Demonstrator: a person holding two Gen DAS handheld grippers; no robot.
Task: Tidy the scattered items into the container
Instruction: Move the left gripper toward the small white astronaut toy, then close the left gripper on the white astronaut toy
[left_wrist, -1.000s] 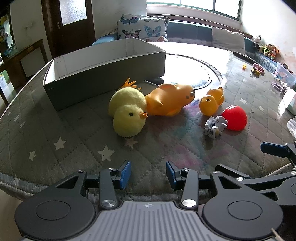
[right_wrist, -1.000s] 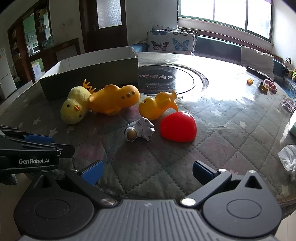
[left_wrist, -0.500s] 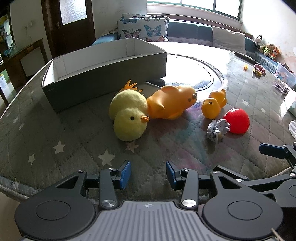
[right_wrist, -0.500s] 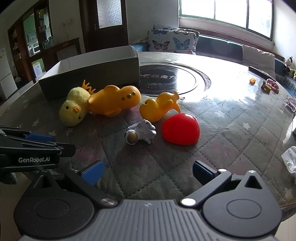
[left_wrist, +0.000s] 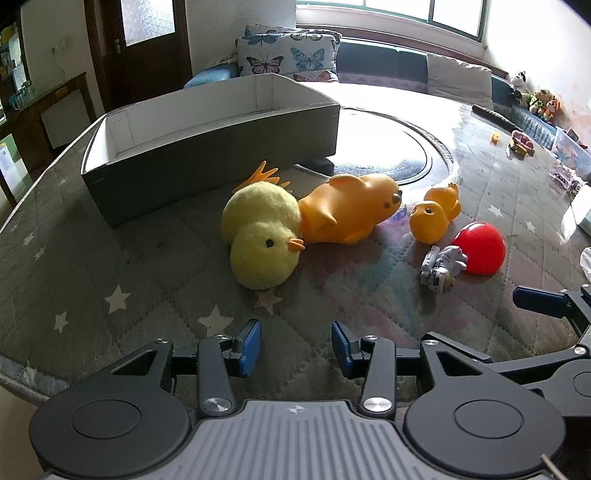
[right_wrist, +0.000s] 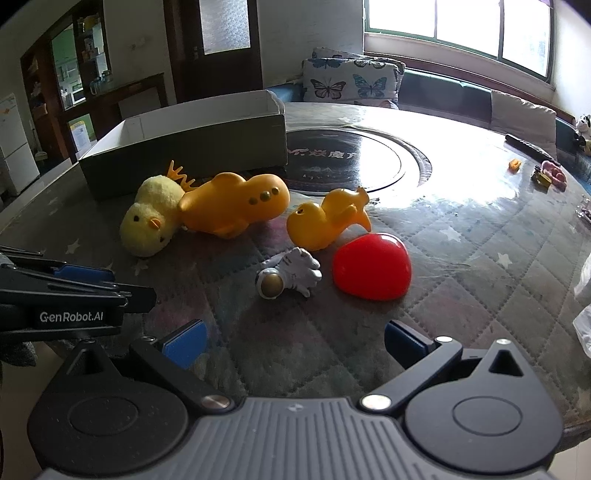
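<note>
My left gripper (left_wrist: 295, 345) and right gripper (right_wrist: 293, 341) are black, blue-padded, silver-screwed, with ribbed grey bases and white "GenRobot.AI" lettering.

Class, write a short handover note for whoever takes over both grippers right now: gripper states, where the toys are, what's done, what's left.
Left gripper: open, empty, facing the plush chick.
Right gripper: open, empty, facing the astronaut figure.
Box: on the table behind the toys; nothing visible inside.
On the mat: chick, big orange toy, small orange duck, astronaut, red heart.
Done: nothing.
Left: all five.
</note>
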